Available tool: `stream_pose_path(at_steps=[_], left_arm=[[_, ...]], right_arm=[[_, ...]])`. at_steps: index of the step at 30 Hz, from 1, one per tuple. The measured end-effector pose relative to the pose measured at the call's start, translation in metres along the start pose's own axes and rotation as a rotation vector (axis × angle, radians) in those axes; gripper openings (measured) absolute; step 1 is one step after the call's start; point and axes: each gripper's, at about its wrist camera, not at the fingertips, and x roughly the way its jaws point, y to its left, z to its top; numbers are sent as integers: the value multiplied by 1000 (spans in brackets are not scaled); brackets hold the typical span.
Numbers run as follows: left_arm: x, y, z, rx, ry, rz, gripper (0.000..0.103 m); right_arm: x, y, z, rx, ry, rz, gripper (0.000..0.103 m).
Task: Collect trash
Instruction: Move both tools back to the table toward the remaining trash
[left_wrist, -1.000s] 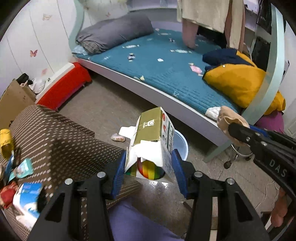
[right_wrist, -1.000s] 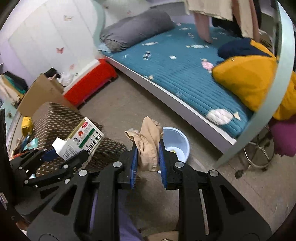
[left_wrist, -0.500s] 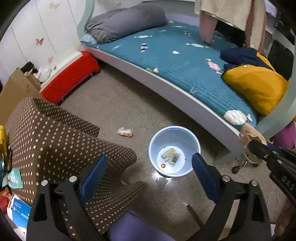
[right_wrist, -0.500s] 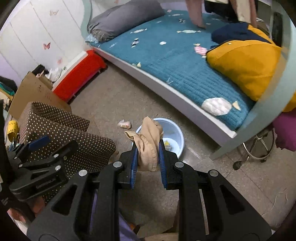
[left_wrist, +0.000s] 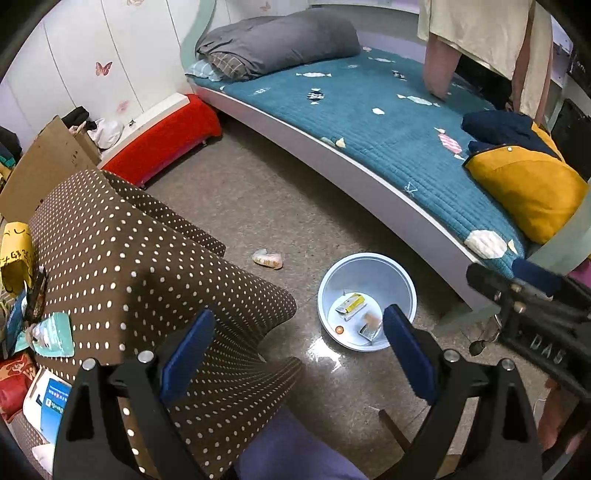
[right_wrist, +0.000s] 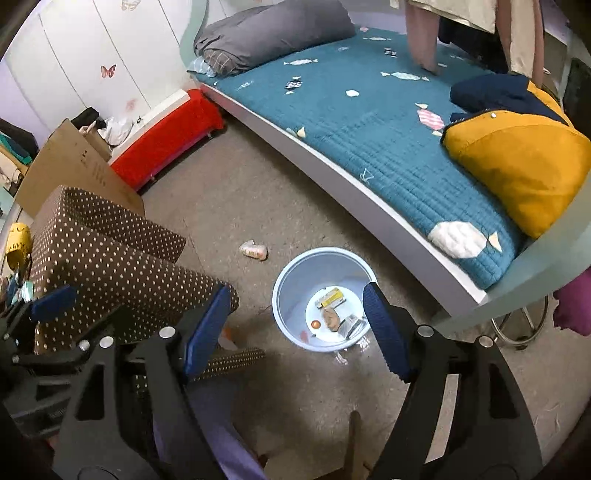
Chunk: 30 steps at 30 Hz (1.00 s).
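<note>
A pale blue bin (left_wrist: 397, 271) stands on the floor by the bed. In it lie a small yellow-and-white carton (left_wrist: 351, 303), a tan crumpled cloth (right_wrist: 330, 317) and a silvery scrap (right_wrist: 352, 325). My left gripper (left_wrist: 295, 321) hangs open above and just left of the bin, with nothing between its blue pads. In the right wrist view my right gripper (right_wrist: 295, 295) is over the bin (right_wrist: 295, 273), its jaws opening and empty. A crumpled wrapper (left_wrist: 267, 258) lies on the floor left of the bin.
A brown dotted box (left_wrist: 147, 258) stands close on the left, with clutter beyond it. The bed (left_wrist: 369, 110) with a yellow jacket (left_wrist: 528, 184) runs along the right. A red bench (left_wrist: 162, 136) and cardboard (left_wrist: 40, 166) are at the back left. A stool base (right_wrist: 517, 325) sits at right.
My left gripper let go of the carton and opened wide. My right gripper opened and the tan cloth dropped into the bin. Both grippers moved closer over the bin.
</note>
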Motion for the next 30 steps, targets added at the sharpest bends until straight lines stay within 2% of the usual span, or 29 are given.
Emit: stream_pose_path(at_steps=[7, 17, 30], left_arm=[[-11, -6, -4, 14, -25, 13, 91], [-46, -10, -13, 32, -108, -8, 91], [-101, 28, -28, 2, -224, 17, 91]], right_arm=[[-9, 1, -14, -5, 13, 12, 74], [-52, 2, -19, 0, -82, -14, 74], [-89, 31, -23, -44, -167, 24, 74]])
